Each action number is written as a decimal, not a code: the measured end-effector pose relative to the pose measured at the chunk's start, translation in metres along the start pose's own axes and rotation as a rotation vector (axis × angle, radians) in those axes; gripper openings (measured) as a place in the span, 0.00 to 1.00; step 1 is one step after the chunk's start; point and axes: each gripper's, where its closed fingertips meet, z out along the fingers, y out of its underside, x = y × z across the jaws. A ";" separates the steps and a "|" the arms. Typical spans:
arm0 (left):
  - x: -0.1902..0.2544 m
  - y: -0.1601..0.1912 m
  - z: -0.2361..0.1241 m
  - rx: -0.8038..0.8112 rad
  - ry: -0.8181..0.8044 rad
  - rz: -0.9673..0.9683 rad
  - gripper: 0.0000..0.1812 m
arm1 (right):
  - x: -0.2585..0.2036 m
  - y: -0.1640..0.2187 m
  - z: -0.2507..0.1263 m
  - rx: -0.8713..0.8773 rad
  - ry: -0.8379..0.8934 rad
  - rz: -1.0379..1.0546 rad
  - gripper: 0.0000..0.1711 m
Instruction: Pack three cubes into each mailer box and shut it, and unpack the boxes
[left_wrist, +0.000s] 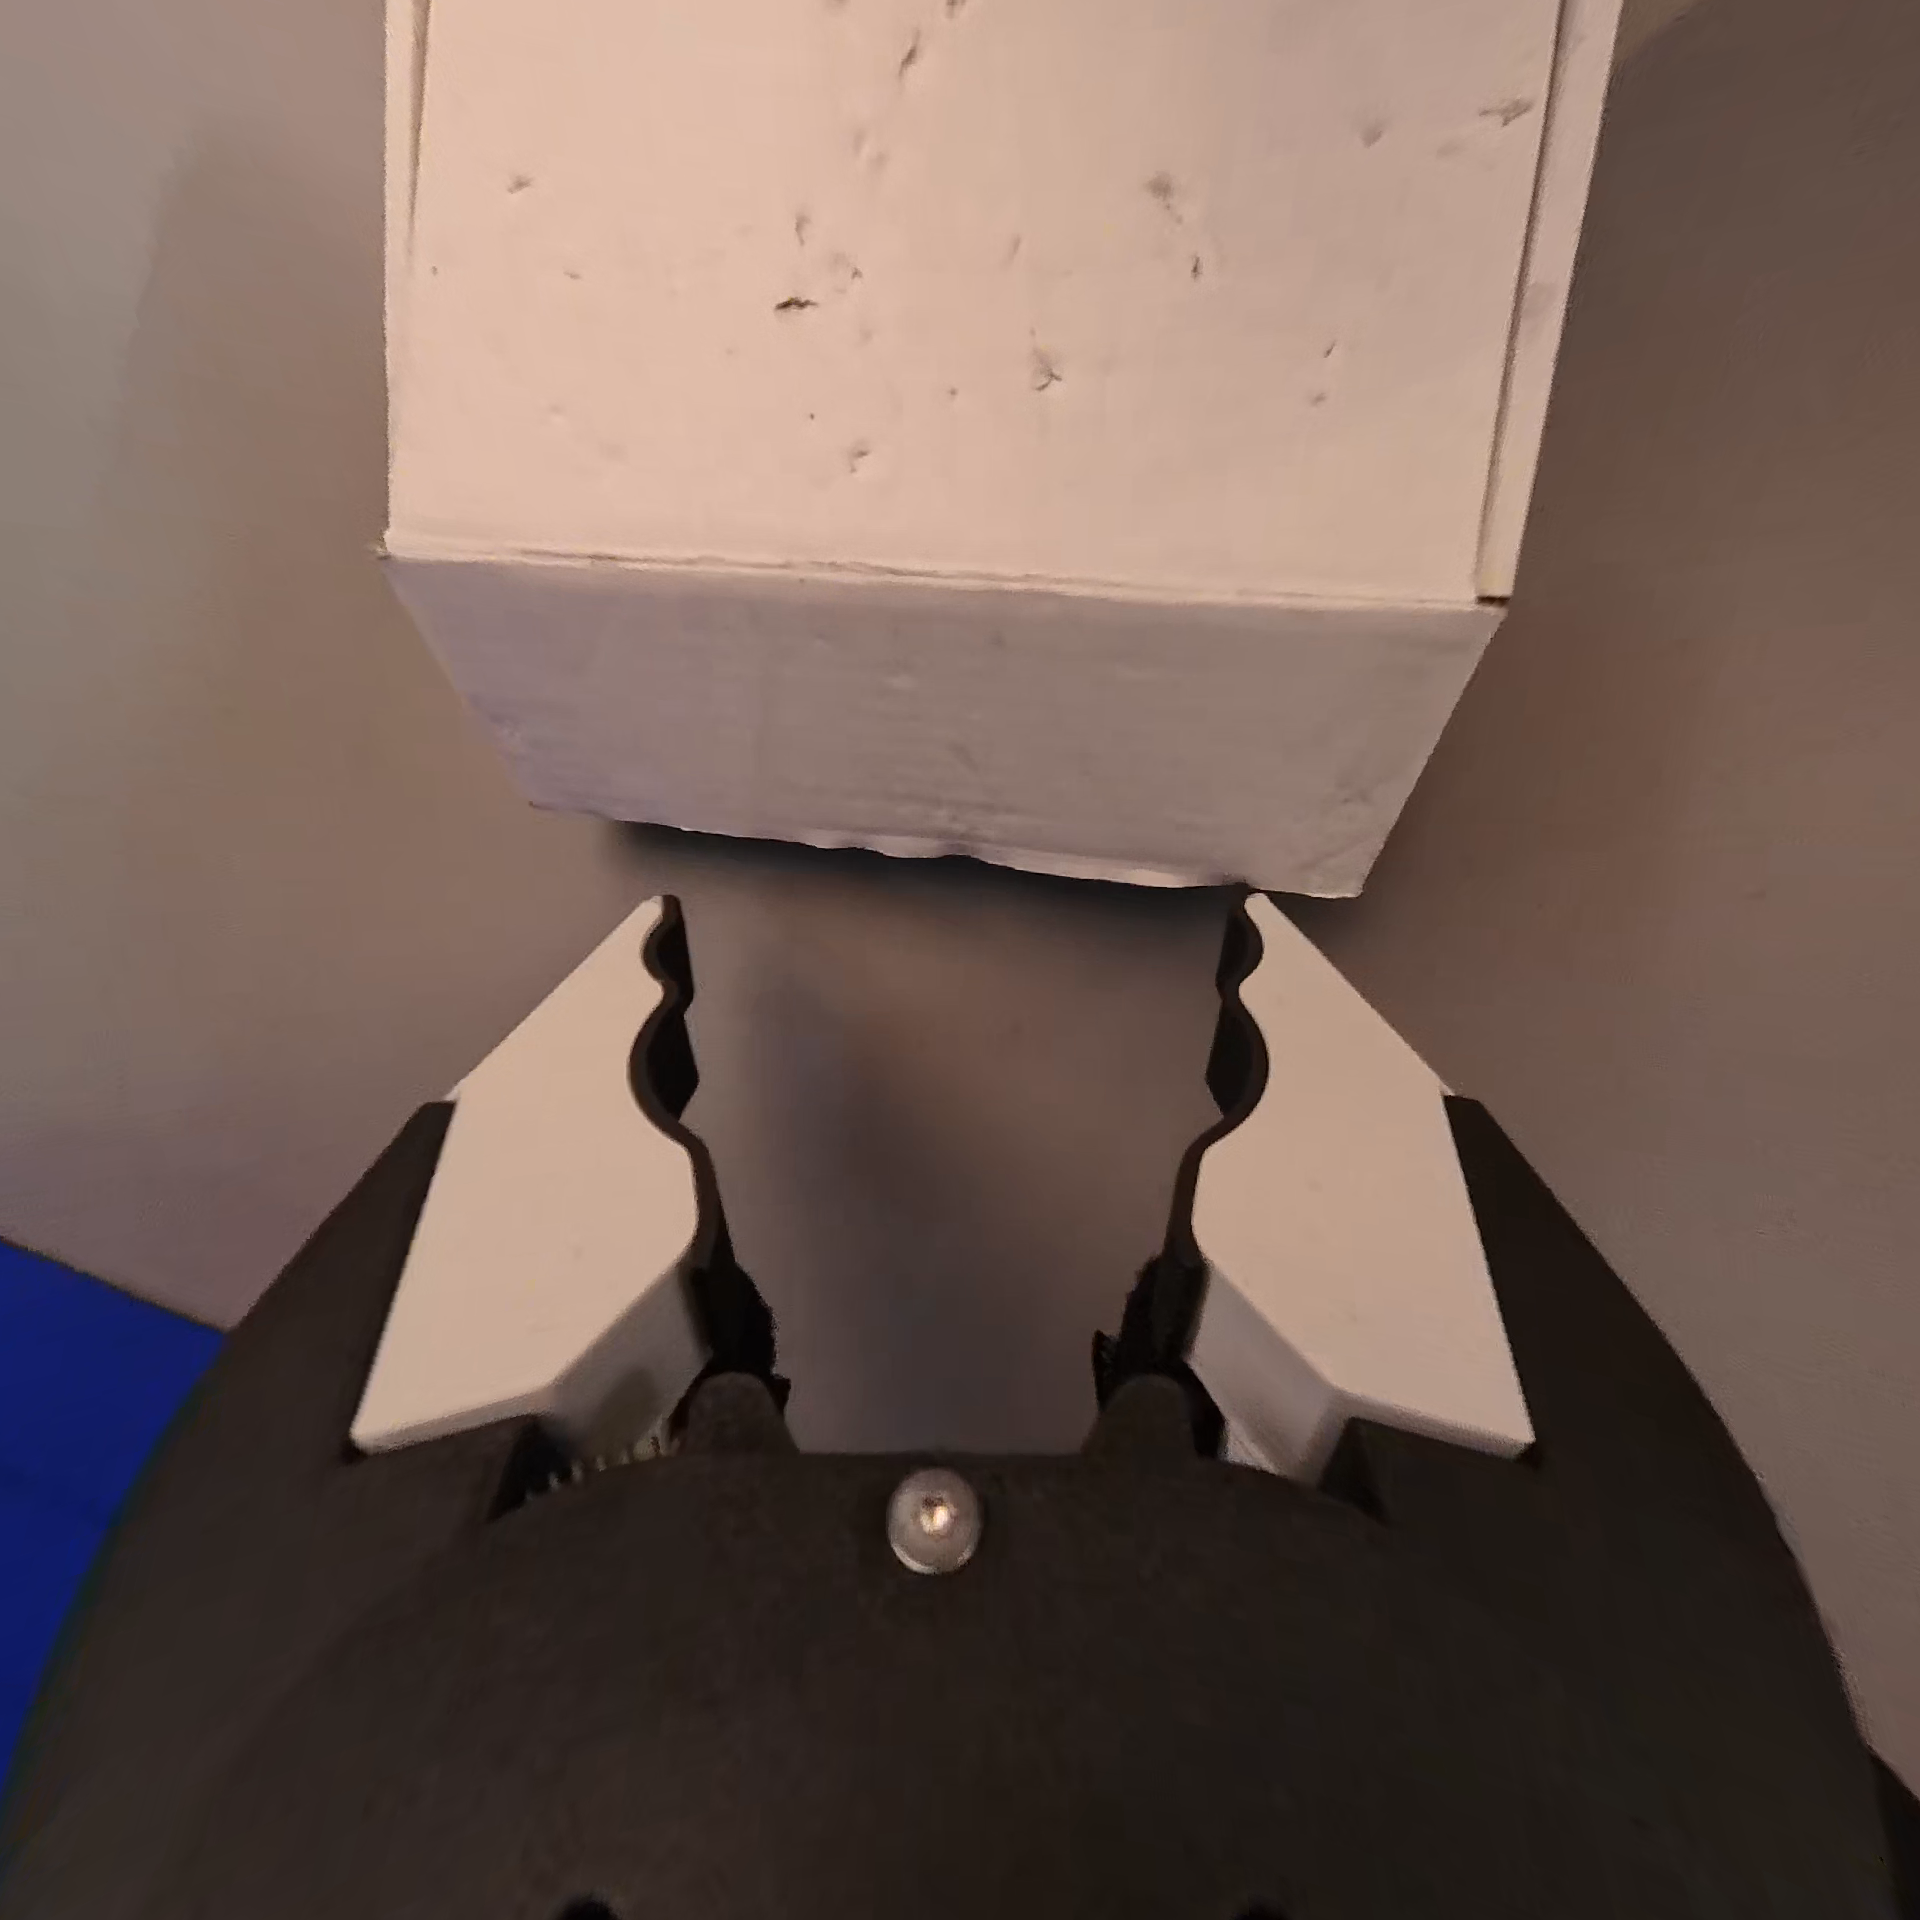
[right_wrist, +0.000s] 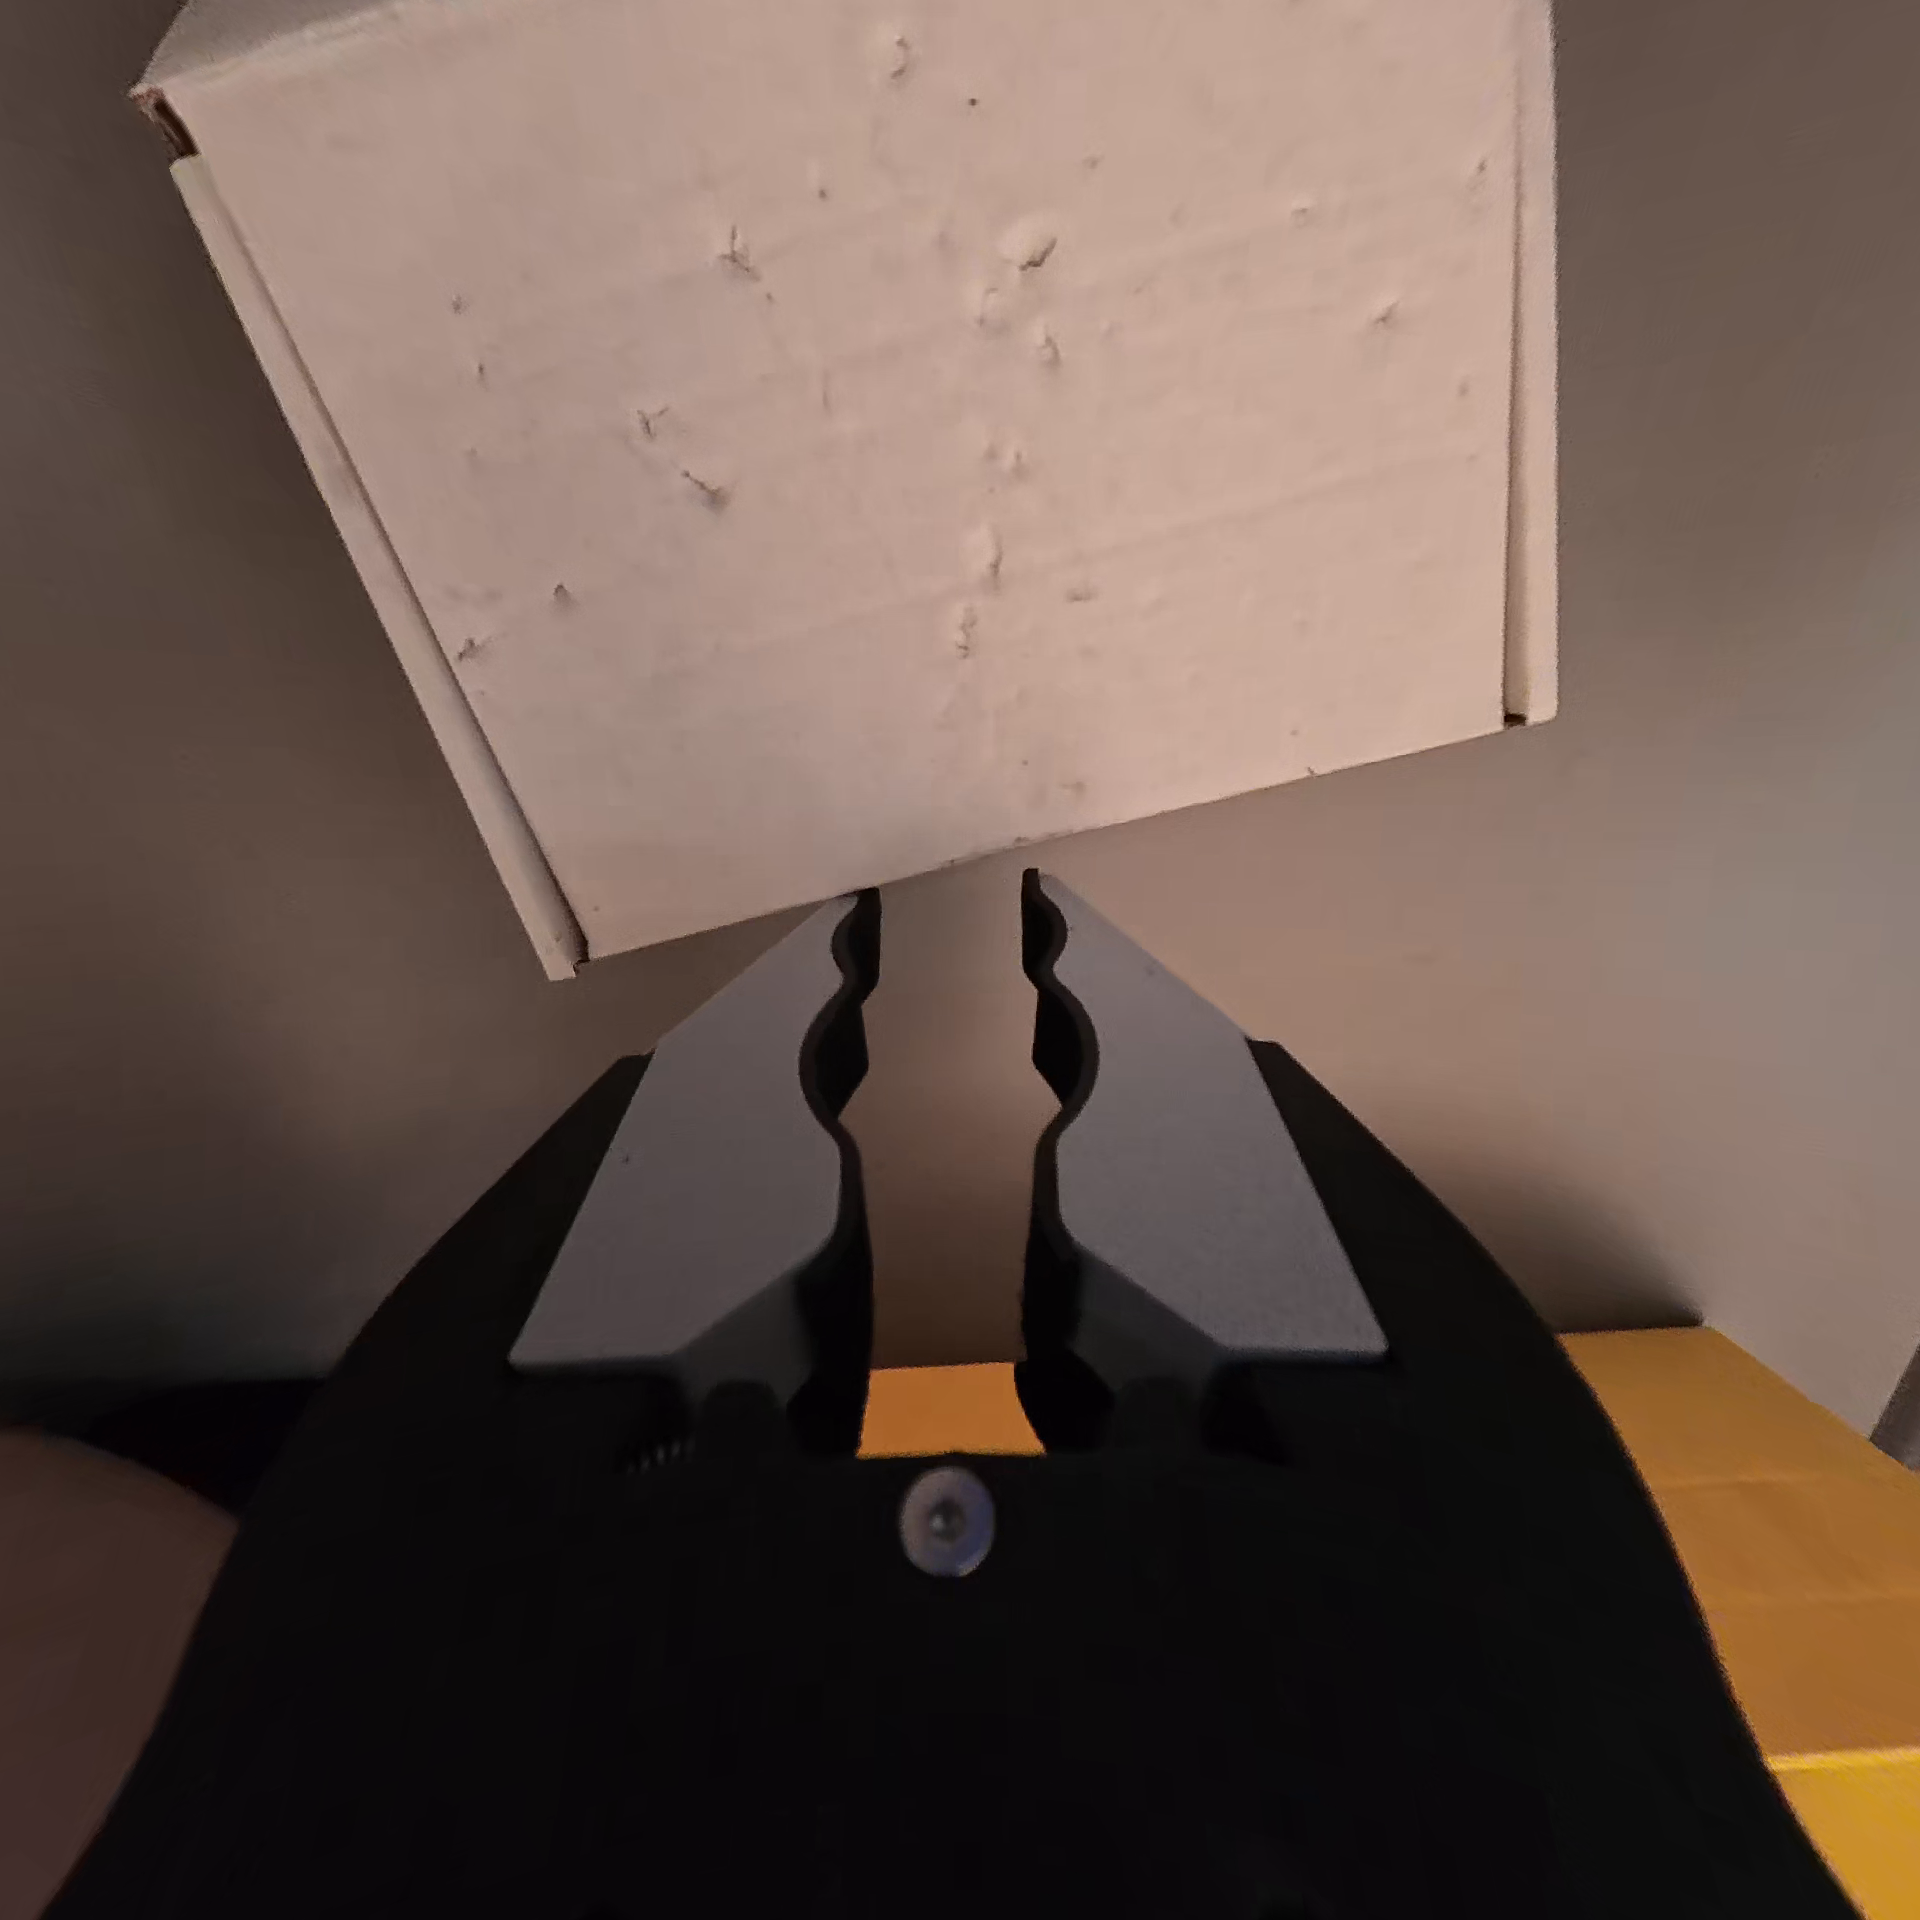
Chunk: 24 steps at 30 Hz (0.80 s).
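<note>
A white mailer box (left_wrist: 935, 312) lies shut on the grey table, its lid dented and scuffed. My left gripper (left_wrist: 956, 909) is open wide and empty, with its tips just short of the box's near wall. In the right wrist view a white mailer box (right_wrist: 883, 416), also shut and dented, lies turned at an angle. My right gripper (right_wrist: 951, 883) is open by a narrow gap and holds nothing, with its tips at the box's near edge. No cubes are in view. I cannot tell whether both views show the same box.
The grey table (left_wrist: 208, 727) surrounds the box in both views. A blue object (left_wrist: 83, 1403) sits at the lower left of the left wrist view. A yellow object (right_wrist: 1714, 1507) lies under and to the right of my right gripper. Across from one pair of fingers to the other is roughly 15 cm.
</note>
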 end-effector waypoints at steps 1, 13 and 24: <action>0.000 0.002 -0.001 -0.015 0.004 0.010 0.56 | 0.000 -0.002 0.000 0.006 0.009 -0.011 0.16; -0.026 0.016 -0.025 -0.330 0.002 0.189 0.54 | 0.000 -0.014 0.003 0.060 0.004 -0.058 0.26; -0.025 0.004 -0.001 -0.336 0.115 0.225 0.60 | 0.004 -0.023 0.005 0.153 -0.018 -0.047 0.36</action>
